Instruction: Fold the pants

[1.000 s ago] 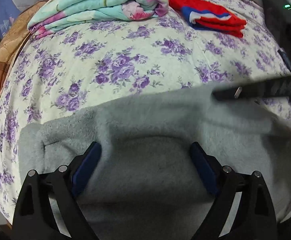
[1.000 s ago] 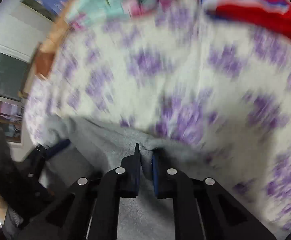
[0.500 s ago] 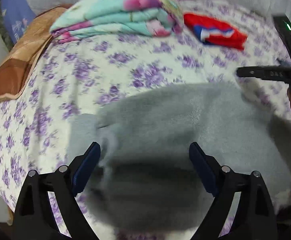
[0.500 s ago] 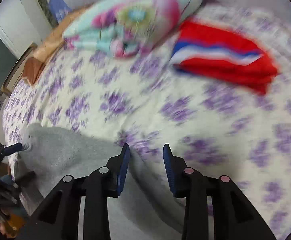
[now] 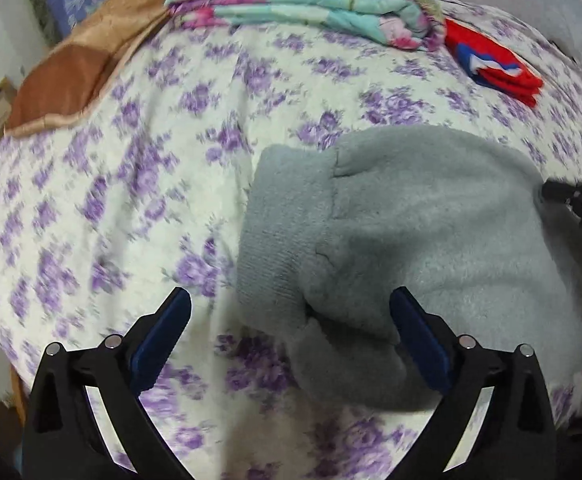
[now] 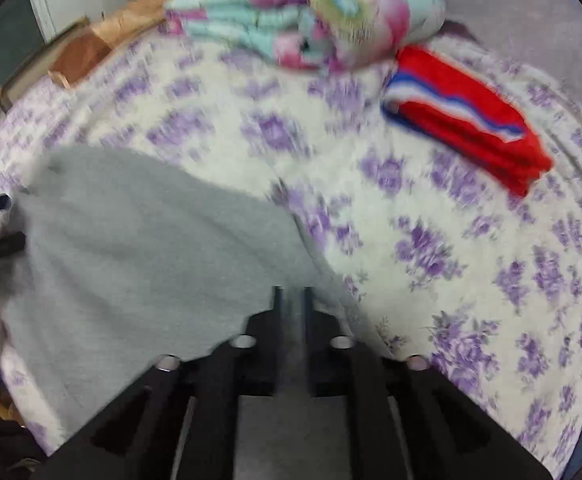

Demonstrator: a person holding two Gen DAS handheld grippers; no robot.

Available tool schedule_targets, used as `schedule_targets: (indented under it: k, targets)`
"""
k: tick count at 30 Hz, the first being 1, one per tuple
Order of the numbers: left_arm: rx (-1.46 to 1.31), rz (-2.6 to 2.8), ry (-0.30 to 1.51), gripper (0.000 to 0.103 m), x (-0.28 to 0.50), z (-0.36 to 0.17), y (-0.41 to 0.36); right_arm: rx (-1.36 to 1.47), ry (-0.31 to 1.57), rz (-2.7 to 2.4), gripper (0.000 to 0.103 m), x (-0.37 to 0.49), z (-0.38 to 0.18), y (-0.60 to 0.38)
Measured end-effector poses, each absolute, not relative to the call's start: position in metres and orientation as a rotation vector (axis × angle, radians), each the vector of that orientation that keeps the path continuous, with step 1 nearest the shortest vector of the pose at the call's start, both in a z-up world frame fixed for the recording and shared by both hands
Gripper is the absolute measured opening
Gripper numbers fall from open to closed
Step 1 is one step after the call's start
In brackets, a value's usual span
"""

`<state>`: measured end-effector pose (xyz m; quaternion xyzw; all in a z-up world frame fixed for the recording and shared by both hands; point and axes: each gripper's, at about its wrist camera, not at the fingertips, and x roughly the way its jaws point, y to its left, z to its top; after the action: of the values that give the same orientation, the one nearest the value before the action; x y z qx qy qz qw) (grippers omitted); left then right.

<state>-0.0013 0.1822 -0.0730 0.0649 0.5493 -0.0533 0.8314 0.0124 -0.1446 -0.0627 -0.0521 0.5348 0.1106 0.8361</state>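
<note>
The grey fleece pants (image 5: 423, 248) lie folded on the floral bedspread (image 5: 139, 184), with a ribbed cuff (image 5: 275, 240) at their left end. My left gripper (image 5: 290, 320) is open and empty, just above the cuff end. In the right wrist view the pants (image 6: 151, 256) spread to the left. My right gripper (image 6: 291, 300) has its jaws nearly closed at the pants' right edge; the blur hides whether cloth is pinched. Its tip shows at the right edge of the left wrist view (image 5: 571, 196).
A folded teal and pink floral quilt (image 5: 311, 4) and a folded red, white and blue garment (image 5: 495, 68) lie at the far side of the bed. A brown blanket (image 5: 79, 64) lies at the far left.
My left gripper pulled back and left, off the pants, so the cuff end now shows. My right gripper let go of the pants' edge, opened, then closed its jaws again by the right edge.
</note>
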Motion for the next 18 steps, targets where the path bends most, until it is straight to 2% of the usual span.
schedule_targets:
  k: [1,5,7,9,11,13,15,18]
  targets:
    - [0.142,-0.108,1.153,0.097,-0.003,-0.065,0.185,-0.075,1.128,0.252,0.044,0.006,-0.058,-0.142]
    - [0.082,-0.142,1.093,0.096,0.002,-0.037,0.185,-0.081,1.183,0.303,0.05,-0.025,-0.073,-0.114]
    - [0.176,-0.09,1.089,0.097,0.012,-0.043,0.175,-0.083,1.232,0.245,0.065,-0.041,-0.096,-0.113]
    - [0.284,-0.018,1.177,0.099,0.025,-0.072,0.176,-0.096,1.271,0.139,0.068,-0.06,-0.11,-0.132]
    - [0.231,-0.058,1.223,0.099,0.029,-0.087,0.191,-0.015,1.251,0.058,0.069,-0.088,-0.103,-0.168]
    - [0.214,-0.092,1.219,0.099,0.03,-0.086,0.199,0.11,1.237,-0.03,0.069,-0.116,-0.089,-0.207]
    - [0.257,-0.114,1.19,0.099,0.029,-0.075,0.195,0.288,1.145,-0.135,0.069,-0.153,-0.064,-0.257]
    - [0.264,-0.186,1.117,0.098,0.024,-0.049,0.186,0.41,1.084,-0.355,0.07,-0.197,-0.047,-0.318]
